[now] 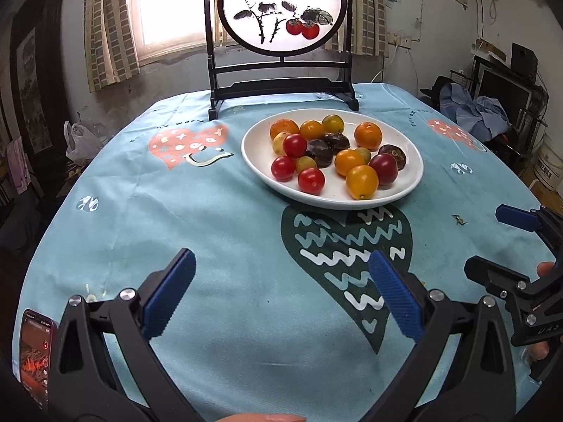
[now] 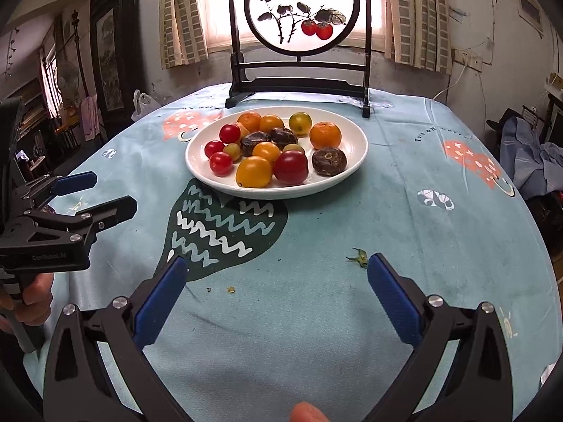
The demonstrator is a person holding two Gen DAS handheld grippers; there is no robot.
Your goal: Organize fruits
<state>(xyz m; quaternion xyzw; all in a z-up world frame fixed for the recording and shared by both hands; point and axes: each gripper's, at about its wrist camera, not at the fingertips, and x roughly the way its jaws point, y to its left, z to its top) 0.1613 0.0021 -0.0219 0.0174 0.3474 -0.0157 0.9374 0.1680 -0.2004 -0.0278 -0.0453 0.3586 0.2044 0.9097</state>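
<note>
Blue patterned cloth covers my counter. Both the left hand-held gripper and right hand-held gripper are spread, empty, near the white oval ceramic plate of mixed fruits.

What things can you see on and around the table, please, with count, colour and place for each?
plate: one, white, middle of the table
red tomatoes: four, on the plate
yellow-orange tomatoes: three, on the plate
mandarins: two, orange, far side of the plate
dark brown fruits: three, on the plate
greenish small fruits: several, among the others
tablecloth: one, light blue with heart prints
painted screen: one, black frame, behind the plate
green stem scrap: one, on the cloth
phone: one, near left edge
left gripper: open, empty
right gripper: open, empty
</note>
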